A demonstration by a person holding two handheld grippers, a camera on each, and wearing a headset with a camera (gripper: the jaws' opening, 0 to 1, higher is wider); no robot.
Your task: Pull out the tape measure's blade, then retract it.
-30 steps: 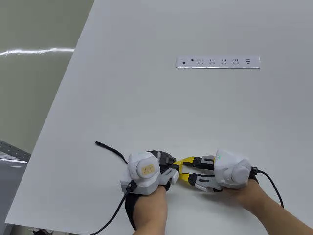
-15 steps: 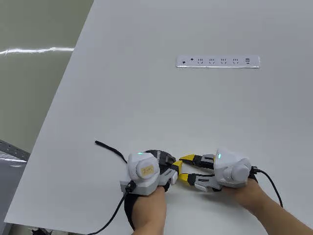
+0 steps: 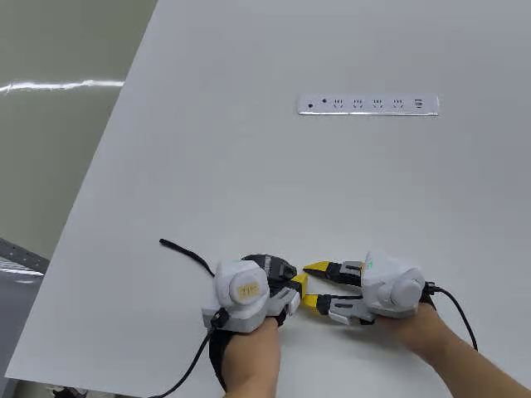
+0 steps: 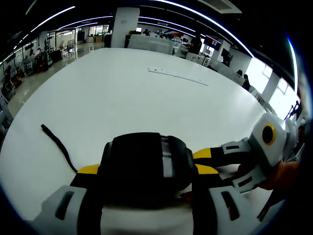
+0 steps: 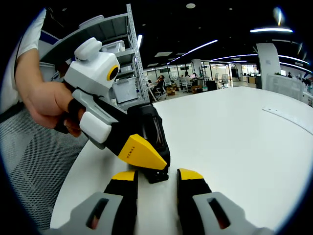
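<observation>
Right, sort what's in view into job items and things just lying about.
For the job: tape measure; left gripper, shut on it; right gripper, open just in front of it.
Lying about: power strip, further back on the white table.

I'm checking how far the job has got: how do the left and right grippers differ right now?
The left gripper is shut on the tape measure's black case; the right gripper's jaws stand apart, clamping nothing. The left gripper angles toward the person's right, the right gripper toward the left, tips near the tape measure. Both have yellow-tipped jaws and sit low over the white table.
</observation>
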